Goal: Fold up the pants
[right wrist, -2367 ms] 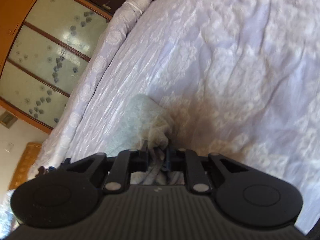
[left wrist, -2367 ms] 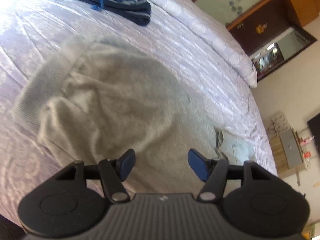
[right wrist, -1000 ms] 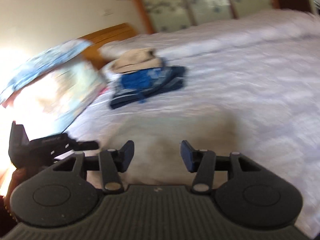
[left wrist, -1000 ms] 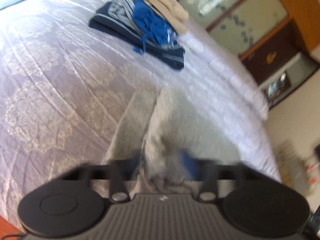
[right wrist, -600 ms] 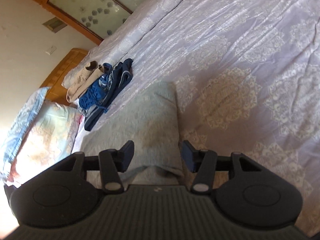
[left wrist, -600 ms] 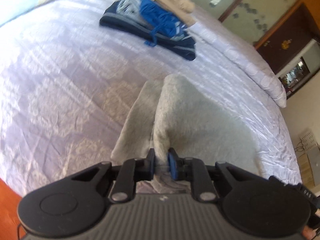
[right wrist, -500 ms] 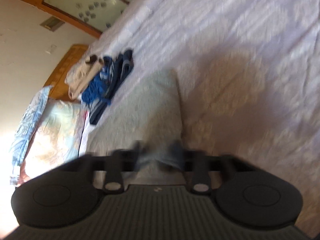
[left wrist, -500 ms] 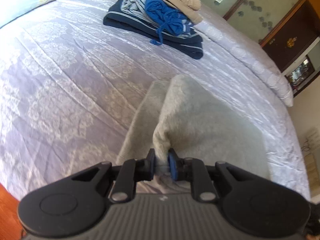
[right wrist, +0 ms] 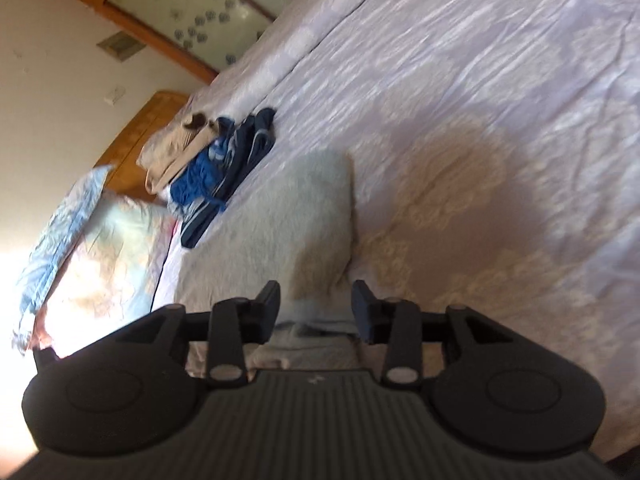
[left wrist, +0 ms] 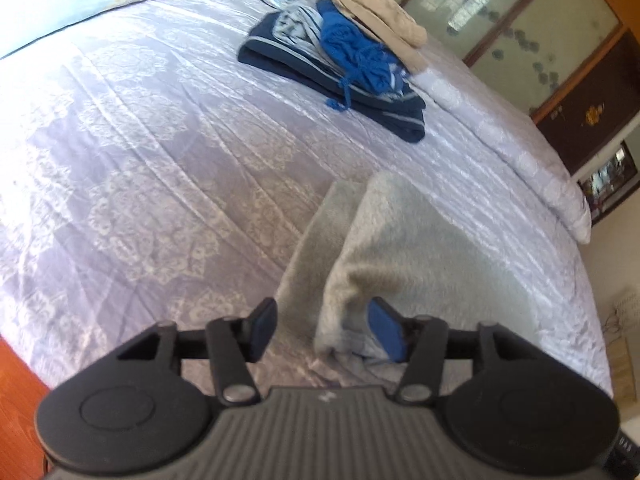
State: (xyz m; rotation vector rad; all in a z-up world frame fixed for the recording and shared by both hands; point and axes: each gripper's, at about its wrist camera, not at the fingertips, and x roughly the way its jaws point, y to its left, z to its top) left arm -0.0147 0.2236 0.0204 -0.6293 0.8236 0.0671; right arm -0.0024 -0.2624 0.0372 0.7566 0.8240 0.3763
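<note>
Lilac patterned bed carries folded grey pants lying between each spread gripper: left gripper, right gripper.

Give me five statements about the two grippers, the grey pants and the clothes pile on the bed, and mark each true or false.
1. The left gripper has its jaws open. True.
2. The right gripper is clamped on the grey pants. False: its jaws are open around the near edge.
3. The pants hang in the air. False: they lie folded on the bedspread.
4. A beige garment tops the clothes pile. True.
5. The pile sits on the pants. False: it lies apart, farther up the bed.
</note>
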